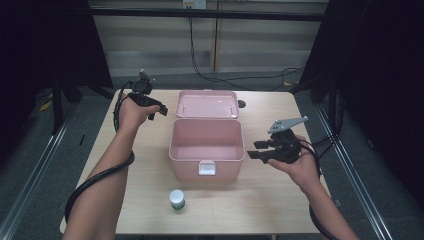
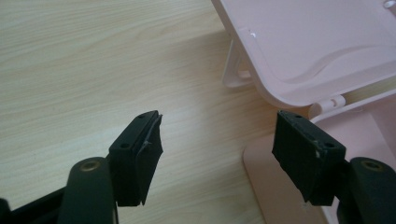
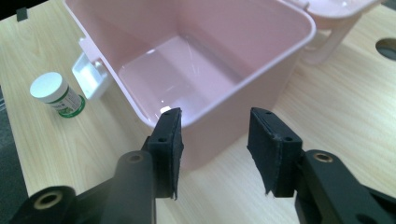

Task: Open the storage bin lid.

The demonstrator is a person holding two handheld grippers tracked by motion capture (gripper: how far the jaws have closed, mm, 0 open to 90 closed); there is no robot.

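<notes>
We are flanking the opened box, left gripper and right gripper both gaping, empty; likely next: fetching the bottle.

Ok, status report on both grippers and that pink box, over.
Left gripper open, nothing held, beside the lid. Right gripper open, nothing held, beside the pink box, which is open. Small jar stands in front, apart.
</notes>
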